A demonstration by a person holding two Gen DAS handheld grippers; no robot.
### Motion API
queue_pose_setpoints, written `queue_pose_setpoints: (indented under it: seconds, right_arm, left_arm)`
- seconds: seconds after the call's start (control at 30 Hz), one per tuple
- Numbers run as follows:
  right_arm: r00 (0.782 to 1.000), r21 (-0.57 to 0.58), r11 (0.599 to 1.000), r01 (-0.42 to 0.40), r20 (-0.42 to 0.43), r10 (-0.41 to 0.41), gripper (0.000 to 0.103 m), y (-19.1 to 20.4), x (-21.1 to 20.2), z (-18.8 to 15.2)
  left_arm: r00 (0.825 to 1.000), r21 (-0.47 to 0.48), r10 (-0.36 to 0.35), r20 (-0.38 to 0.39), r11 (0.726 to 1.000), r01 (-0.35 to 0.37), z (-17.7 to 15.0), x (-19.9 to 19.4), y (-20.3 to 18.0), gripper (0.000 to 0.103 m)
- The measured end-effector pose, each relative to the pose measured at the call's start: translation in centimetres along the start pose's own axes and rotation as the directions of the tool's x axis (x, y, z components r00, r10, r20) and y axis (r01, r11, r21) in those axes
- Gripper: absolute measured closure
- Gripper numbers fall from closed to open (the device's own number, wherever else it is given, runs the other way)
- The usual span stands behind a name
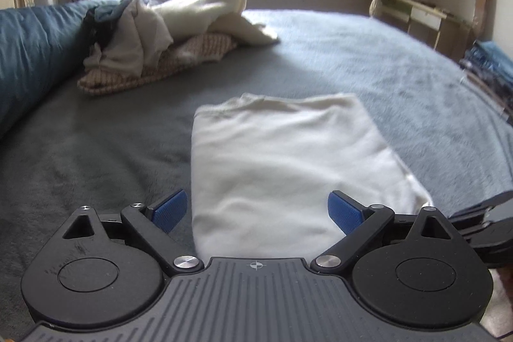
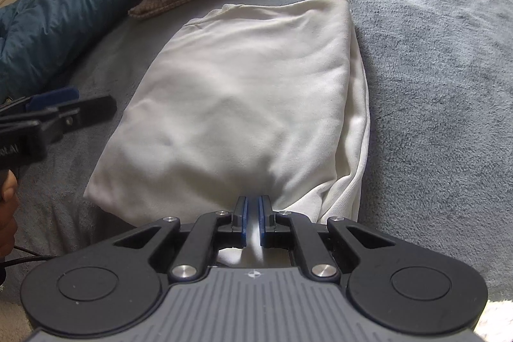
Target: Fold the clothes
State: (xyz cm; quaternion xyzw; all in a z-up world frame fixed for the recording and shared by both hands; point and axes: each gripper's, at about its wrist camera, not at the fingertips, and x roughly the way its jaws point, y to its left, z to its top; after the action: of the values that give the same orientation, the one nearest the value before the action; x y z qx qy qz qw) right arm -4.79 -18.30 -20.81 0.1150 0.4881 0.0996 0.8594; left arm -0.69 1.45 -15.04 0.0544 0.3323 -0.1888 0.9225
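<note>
The white garment (image 2: pixel 243 104) lies folded into a rough rectangle on the grey bed cover (image 2: pixel 433 69), near the front edge of the bed, with a pile of unfolded clothes (image 1: pixel 166 34) well apart behind it beside the blue duvet (image 1: pixel 29 53).

The right tongs (image 2: pixel 253 221) are pressed together on the near edge of the white garment; a strip of white cloth is seen pinched between the blue pads (image 2: pixel 244 220). The left tongs (image 1: pixel 256 210) are spread wide, and nothing is held between them. They hang just above the near left part of the garment.

The step in hand is judged to be the last fold or the squaring of the near edge.

1. The pinched edge should be kept low and drawn evenly, so that the layers beneath are not dragged out of line.
2. The loose layers showing along the right side of the garment should be watched; a sideways pull is likely to open them further.
3. If a further fold is intended, the left tongs should be closed on the near left corner before any lift, so that both corners rise together.
4. The cloth should be released only once it lies flat.
</note>
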Motion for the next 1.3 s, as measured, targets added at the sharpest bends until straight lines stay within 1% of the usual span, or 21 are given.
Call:
queue_pose_setpoints:
  seconds: [0.03,0.1,0.17,0.2,0.27,0.3,0.47,0.57,0.67,0.8,0.9,0.97,1.03,1.13,1.2,1.3]
  right_arm:
    - [1.000,0.001,1.000,-0.001,0.001,0.001,0.097,0.0,0.0,0.0]
    - [1.000,0.003,1.000,-0.002,0.002,0.002,0.097,0.0,0.0,0.0]
    - [1.000,0.004,1.000,-0.003,0.003,0.003,0.097,-0.1,0.0,0.0]
    - [1.000,0.004,1.000,-0.003,0.003,0.003,0.097,-0.1,0.1,0.0]
    - [1.000,0.004,1.000,-0.005,0.003,0.005,0.097,-0.1,0.1,0.0]
    - [1.000,0.004,1.000,-0.005,0.003,0.005,0.097,-0.1,0.1,0.0]
    - [1.000,0.006,1.000,-0.008,0.004,0.007,0.097,-0.2,0.1,-0.1]
    - [1.000,0.008,1.000,-0.009,0.005,0.009,0.098,-0.3,0.1,-0.1]
    - [1.000,0.009,1.000,-0.011,0.007,0.011,0.098,-0.3,0.1,-0.1]
    - [1.000,0.010,1.000,-0.012,0.007,0.012,0.098,-0.4,0.1,-0.1]
    - [1.000,0.011,1.000,-0.013,0.007,0.013,0.098,-0.4,0.1,-0.1]
    - [1.000,0.010,1.000,-0.012,0.007,0.011,0.098,-0.4,0.1,-0.1]
    - [1.000,0.008,1.000,-0.010,0.007,0.010,0.098,-0.4,0.1,-0.1]
    - [1.000,0.006,1.000,-0.008,0.007,0.008,0.098,-0.4,0.0,-0.1]
    - [1.000,0.005,1.000,-0.005,0.006,0.005,0.098,-0.4,-0.1,-0.1]
    - [1.000,0.017,1.000,-0.002,0.008,0.002,0.098,-0.5,-0.3,0.0]
  left_arm:
    - [1.000,0.003,-0.009,0.005,1.000,0.009,0.0,0.1,-0.1,0.009]
    - [1.000,0.015,-0.028,0.003,1.000,0.028,-0.1,0.4,-0.5,0.014]
    - [0.999,0.026,-0.046,-0.020,0.999,0.046,-0.6,0.8,-0.7,0.024]
    - [0.998,0.028,-0.055,-0.033,0.998,0.056,-0.8,1.0,-0.7,0.027]
    - [0.996,0.028,-0.075,-0.056,0.997,0.076,-1.3,1.3,-0.8,0.041]
    - [0.994,0.026,-0.085,-0.061,0.996,0.087,-1.4,1.3,-0.7,0.044]
    - [0.988,0.014,-0.137,-0.070,0.990,0.138,-2.2,1.1,-0.4,0.054]
    - [0.983,0.018,-0.159,-0.089,0.987,0.161,-2.9,1.1,-0.3,0.062]
    - [0.975,0.010,-0.178,-0.131,0.983,0.181,-3.8,1.1,-0.2,0.069]
    - [0.956,-0.051,-0.217,-0.197,0.976,0.211,-5.4,1.1,0.6,0.071]
    - [0.941,-0.103,-0.233,-0.247,0.971,0.214,-7.0,1.0,1.7,0.071]
    - [0.934,-0.127,-0.243,-0.261,0.968,0.216,-7.7,0.7,2.3,0.071]
    - [0.931,-0.137,-0.244,-0.272,0.967,0.214,-8.1,0.3,2.7,0.071]
    - [0.931,-0.134,-0.230,-0.284,0.971,0.199,-8.5,-0.1,3.3,0.071]
    - [0.933,-0.134,-0.228,-0.279,0.971,0.197,-8.6,-0.5,3.9,0.071]
    - [0.935,-0.148,-0.245,-0.254,0.966,0.213,-8.3,-1.3,5.0,0.070]
